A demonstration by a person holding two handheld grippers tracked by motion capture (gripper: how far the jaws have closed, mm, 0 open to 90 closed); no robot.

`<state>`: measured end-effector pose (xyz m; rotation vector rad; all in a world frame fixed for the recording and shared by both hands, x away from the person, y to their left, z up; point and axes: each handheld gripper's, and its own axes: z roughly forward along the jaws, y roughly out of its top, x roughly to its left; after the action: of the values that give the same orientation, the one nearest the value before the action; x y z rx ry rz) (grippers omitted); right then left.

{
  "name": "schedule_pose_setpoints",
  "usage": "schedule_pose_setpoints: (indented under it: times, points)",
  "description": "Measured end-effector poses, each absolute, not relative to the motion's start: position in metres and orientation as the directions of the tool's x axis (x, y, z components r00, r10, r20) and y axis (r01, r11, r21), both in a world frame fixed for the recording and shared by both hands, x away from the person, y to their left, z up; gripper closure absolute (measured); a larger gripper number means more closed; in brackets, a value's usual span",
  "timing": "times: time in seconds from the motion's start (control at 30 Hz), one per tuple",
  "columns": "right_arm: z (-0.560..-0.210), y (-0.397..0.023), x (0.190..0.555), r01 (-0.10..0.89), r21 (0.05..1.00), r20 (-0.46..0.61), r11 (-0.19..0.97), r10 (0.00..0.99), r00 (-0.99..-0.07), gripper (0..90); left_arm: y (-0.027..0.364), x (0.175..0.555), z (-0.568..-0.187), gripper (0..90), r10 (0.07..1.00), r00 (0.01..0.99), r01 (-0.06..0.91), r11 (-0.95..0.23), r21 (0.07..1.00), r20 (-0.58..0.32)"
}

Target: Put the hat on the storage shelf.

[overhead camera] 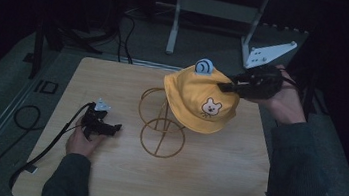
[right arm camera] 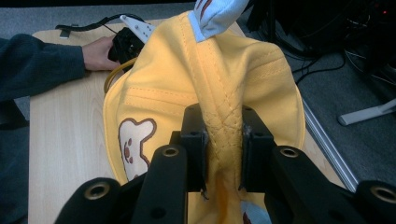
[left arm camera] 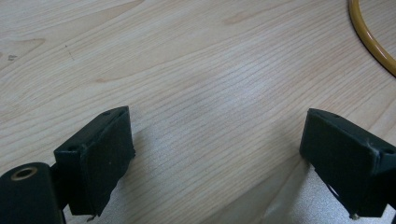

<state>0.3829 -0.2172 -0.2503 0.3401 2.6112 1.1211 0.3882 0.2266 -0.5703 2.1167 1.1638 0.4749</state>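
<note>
Right gripper (right arm camera: 223, 154) pinching a yellow hat (overhead camera: 201, 99) over a wire stand (overhead camera: 161, 126).
Soft, light cloth bunches between clenched fingers (right arm camera: 194, 140); crown seam grips best. Left gripper (left arm camera: 219, 158) released, on the worktop (overhead camera: 113, 85).

Wooden table (overhead camera: 232, 185) fills my centre frame. Grey metal frame legs (overhead camera: 174, 22) at upper centre; black cables (overhead camera: 124, 36) on floor, upper left.

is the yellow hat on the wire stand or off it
On it: the yellow hat drapes over the wire stand, while the right gripper pinches its fabric.
</note>
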Motion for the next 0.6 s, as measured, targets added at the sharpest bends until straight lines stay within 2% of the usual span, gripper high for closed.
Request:
schedule_pose_setpoints:
  times: [0.6]
  points:
    - [-0.245, -0.202, 0.387, 0.097, 0.711, -0.168, 0.696, 0.302, -0.938, 75.5, 0.227, 0.388, -0.570, 9.6, 0.844, 0.536, 0.600, -0.380, 0.704, -0.002]
